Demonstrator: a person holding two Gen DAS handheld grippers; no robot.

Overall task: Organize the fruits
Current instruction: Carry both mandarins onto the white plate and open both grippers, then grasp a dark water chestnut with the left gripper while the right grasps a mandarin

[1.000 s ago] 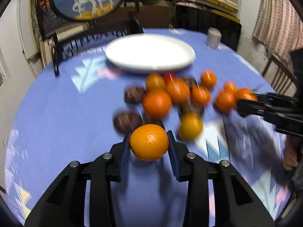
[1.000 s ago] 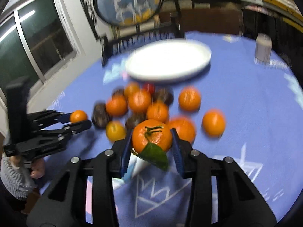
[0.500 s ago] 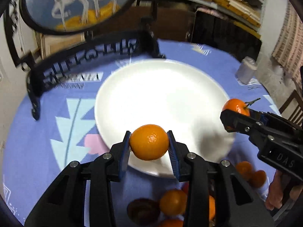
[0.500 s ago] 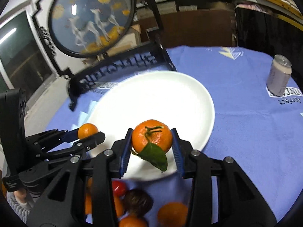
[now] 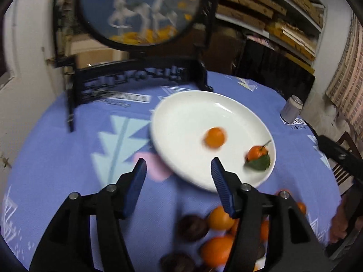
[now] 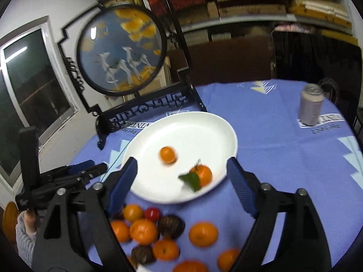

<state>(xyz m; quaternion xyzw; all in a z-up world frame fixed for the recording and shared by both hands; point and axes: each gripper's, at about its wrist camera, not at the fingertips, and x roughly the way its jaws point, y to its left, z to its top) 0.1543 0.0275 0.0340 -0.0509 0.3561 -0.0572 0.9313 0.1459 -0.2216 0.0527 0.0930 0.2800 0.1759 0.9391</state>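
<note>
Our left gripper (image 5: 178, 170) and right gripper (image 6: 181, 172) hang spread, empty, over the plate's (image 6: 204, 131) near rim. Half a second ago we gripped 2 fruits; now plain orange (image 6: 168, 154) and leafy mandarin (image 6: 200, 175) sit on it, pile (image 6: 145, 231) below.

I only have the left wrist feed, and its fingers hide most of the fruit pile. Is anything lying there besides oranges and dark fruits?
Observer: Yes. The right wrist view shows a small red fruit on the cloth just short of the plate, between a yellowish orange and a dark fruit.
Operator: Is the right hand-held gripper carrying anything?
Observer: No. The right hand-held gripper has its jaws wide open with nothing between them.
</note>
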